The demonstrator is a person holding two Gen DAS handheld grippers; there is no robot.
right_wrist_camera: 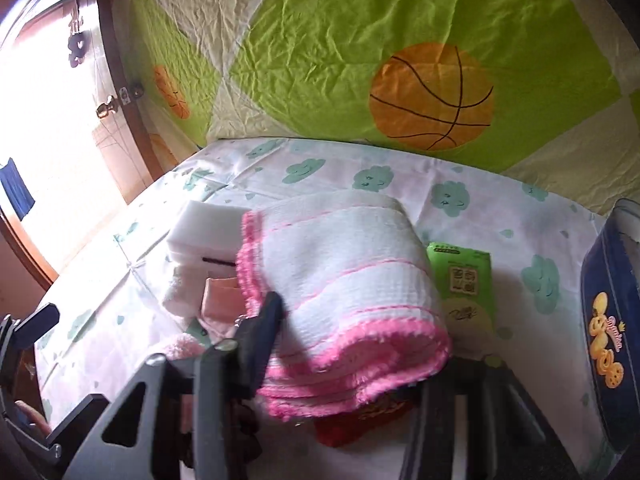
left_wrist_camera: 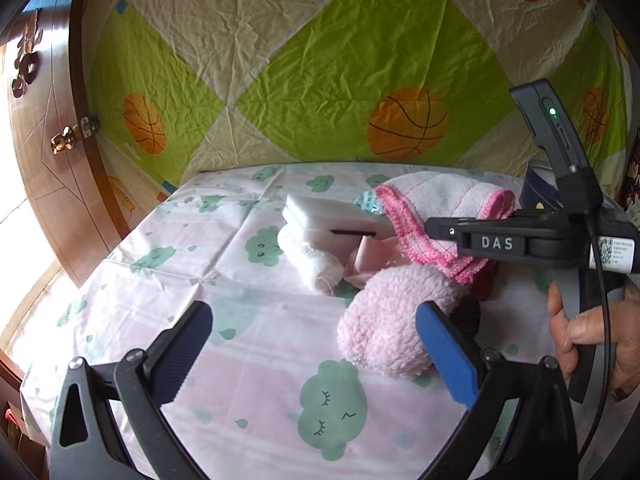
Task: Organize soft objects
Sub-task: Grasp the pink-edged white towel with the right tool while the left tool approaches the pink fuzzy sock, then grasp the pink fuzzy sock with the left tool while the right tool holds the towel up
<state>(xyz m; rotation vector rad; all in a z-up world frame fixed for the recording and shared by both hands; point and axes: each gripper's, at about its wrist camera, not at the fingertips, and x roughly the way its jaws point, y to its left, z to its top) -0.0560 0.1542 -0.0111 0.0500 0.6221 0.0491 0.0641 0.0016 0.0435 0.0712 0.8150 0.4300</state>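
A folded white towel with pink crocheted edging (right_wrist_camera: 344,280) is pinched in my right gripper (right_wrist_camera: 352,356), lifted above the table; it also shows in the left wrist view (left_wrist_camera: 436,216) with the right gripper (left_wrist_camera: 440,236) clamped on it. My left gripper (left_wrist_camera: 316,340) is open and empty, low over the table; its right finger (left_wrist_camera: 448,356) is beside a fluffy pink plush item (left_wrist_camera: 392,320). A rolled white cloth (left_wrist_camera: 312,260), a white sponge block (left_wrist_camera: 332,220) and a pale pink cloth (left_wrist_camera: 368,260) lie behind.
The table has a pink cloth with green clouds (left_wrist_camera: 240,360). A green tissue pack (right_wrist_camera: 464,284) and a red item (right_wrist_camera: 360,420) lie under the towel. A dark blue box (right_wrist_camera: 608,320) stands at the right. A basketball-print sheet (left_wrist_camera: 320,60) hangs behind; a wooden door (left_wrist_camera: 52,140) is left.
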